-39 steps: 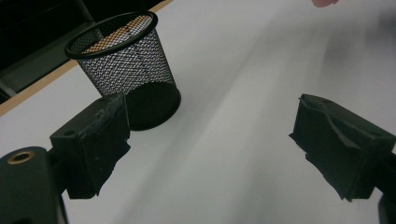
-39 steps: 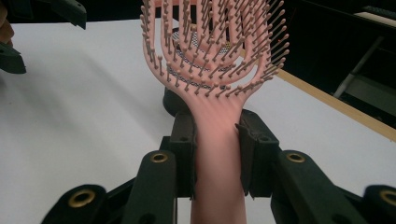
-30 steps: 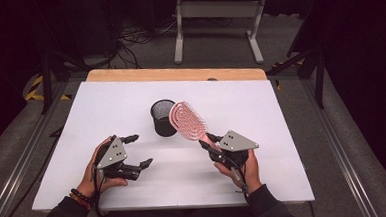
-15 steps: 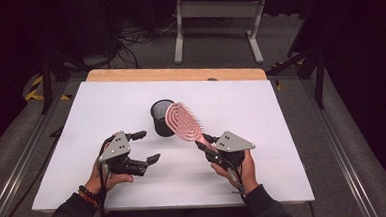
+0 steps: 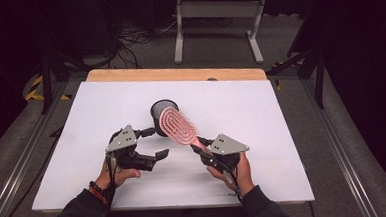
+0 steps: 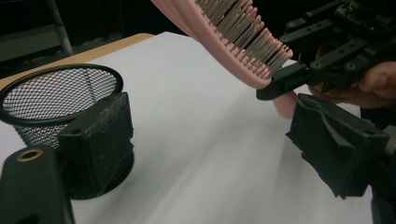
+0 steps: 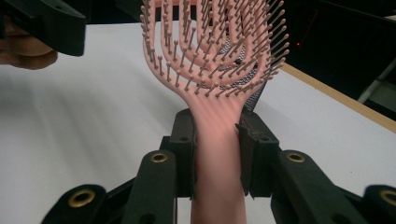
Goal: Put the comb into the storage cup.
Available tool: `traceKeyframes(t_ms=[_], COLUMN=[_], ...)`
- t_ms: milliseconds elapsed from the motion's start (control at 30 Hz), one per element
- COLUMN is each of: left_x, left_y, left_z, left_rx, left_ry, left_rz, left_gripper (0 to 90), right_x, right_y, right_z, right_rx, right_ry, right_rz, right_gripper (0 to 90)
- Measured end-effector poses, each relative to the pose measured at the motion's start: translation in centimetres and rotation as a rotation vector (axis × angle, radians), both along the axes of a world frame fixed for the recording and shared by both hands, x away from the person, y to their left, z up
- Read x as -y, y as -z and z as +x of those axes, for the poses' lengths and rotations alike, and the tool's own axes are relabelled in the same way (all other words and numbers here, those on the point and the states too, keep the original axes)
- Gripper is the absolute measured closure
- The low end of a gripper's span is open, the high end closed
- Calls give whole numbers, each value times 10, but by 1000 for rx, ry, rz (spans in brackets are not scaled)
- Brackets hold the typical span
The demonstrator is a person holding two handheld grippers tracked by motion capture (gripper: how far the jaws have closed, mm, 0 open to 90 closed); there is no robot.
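Nearest you, your right gripper (image 5: 201,149) is clamped on the handle of the pink hairbrush (image 5: 177,126); the right gripper view shows both pads pressed flat against the handle's sides, just below the neck. Your left gripper (image 5: 152,143) holds nothing, its jaws spread wide; in the left gripper view one pad sits right beside the mesh cup (image 6: 56,105) and the other stands well apart, under the brush.

Taking the cup as your landmark: the brush hangs in the air just on your side of it, a little to its right, with the head's far edge reaching over the cup's rim (image 5: 164,103). Its long axis runs from the handle near you up and away to the head, tilted left toward the cup, bristles (image 7: 210,42) facing up and toward you.

This looks like the carry step of dropping the brush into the cup, with placing not yet begun. The next move probably calls for steadying the cup between the left pads, then tipping the brush upright above the opening and lowering it in before you let go.
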State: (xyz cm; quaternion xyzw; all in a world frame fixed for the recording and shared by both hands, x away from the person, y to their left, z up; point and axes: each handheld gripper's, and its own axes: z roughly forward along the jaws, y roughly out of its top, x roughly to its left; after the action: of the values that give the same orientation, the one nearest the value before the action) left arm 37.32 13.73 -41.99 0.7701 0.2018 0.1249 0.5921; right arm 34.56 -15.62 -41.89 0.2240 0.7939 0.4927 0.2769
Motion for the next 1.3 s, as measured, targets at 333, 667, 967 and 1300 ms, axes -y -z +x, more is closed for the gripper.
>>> traceKeyframes(t_ms=[333, 667, 967, 1300], left_x=[14, 24, 26, 23], left_y=[-2, -4, -7, -9], left_z=[4, 7, 8, 6], left_rx=[-36, -64, -79, -73], left_ry=[-14, -54, -86, -53], left_rz=[-45, -84, -123, -167], left_gripper=[158, 204, 341, 522], right_x=[-7, -15, -20, -23], right_y=[4, 10, 15, 20], right_z=[-2, -5, -6, -5], right_rx=[1, 27, 40, 42], right_ry=[-10, -7, -4, 8], right_rz=[-18, -47, -74, -90], right_gripper=[696, 695, 695, 695])
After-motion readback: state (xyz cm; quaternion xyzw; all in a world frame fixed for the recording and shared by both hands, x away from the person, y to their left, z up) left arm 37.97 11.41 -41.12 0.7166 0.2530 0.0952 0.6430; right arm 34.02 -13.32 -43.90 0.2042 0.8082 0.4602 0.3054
